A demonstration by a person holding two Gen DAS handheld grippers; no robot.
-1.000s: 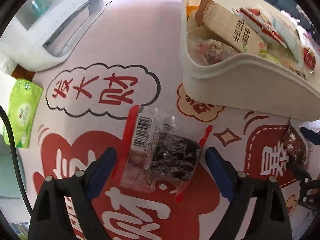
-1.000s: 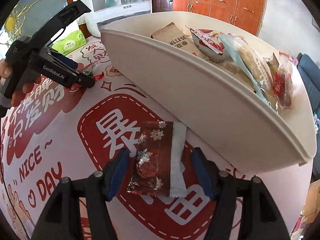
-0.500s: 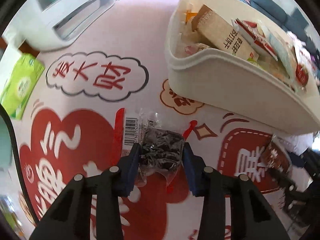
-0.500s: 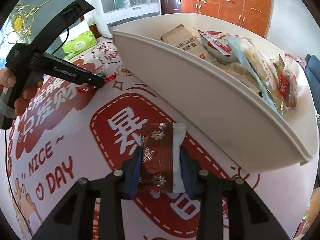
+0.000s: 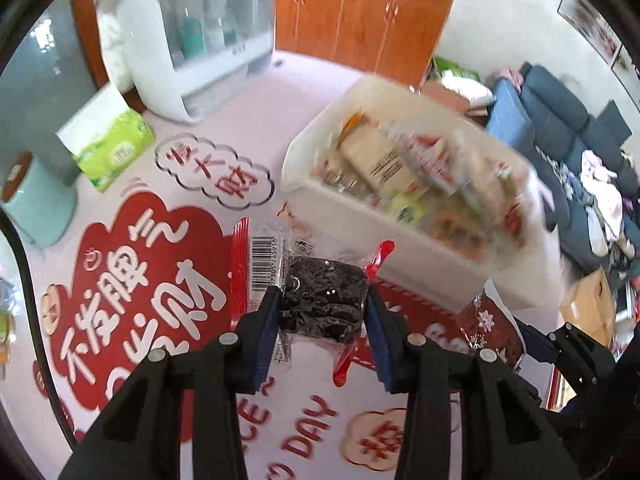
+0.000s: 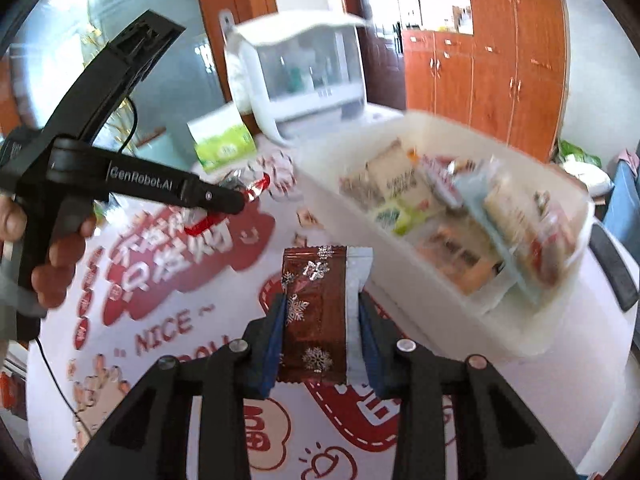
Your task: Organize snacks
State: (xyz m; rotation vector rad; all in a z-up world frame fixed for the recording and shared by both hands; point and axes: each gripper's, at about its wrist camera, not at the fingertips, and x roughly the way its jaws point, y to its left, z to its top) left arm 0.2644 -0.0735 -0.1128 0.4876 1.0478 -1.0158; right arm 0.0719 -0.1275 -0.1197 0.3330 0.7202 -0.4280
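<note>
My left gripper [image 5: 322, 304] is shut on a clear red-edged packet with a dark snack inside [image 5: 320, 300] and holds it above the tablecloth. My right gripper [image 6: 322, 312] is shut on a brown snowflake-print packet [image 6: 314, 312] with a white edge, also lifted. The white bin [image 5: 504, 280] full of snack packets lies ahead and to the right in the left wrist view; it also shows in the right wrist view [image 6: 432, 312]. The left gripper [image 6: 224, 200] with its packet shows at the left of the right wrist view. The brown packet [image 5: 490, 328] shows at the lower right of the left wrist view.
A red and white printed tablecloth [image 5: 132, 280] covers the table. A white appliance with a clear front [image 5: 180, 40] stands at the back left, next to a green tissue pack [image 5: 116, 152] and a teal cylinder [image 5: 36, 204]. A blue sofa [image 5: 568, 128] lies beyond the table.
Both grippers closed on their packets and then lifted them off the tablecloth. The views have risen and tipped up, and the bin now sits lower and farther off.
</note>
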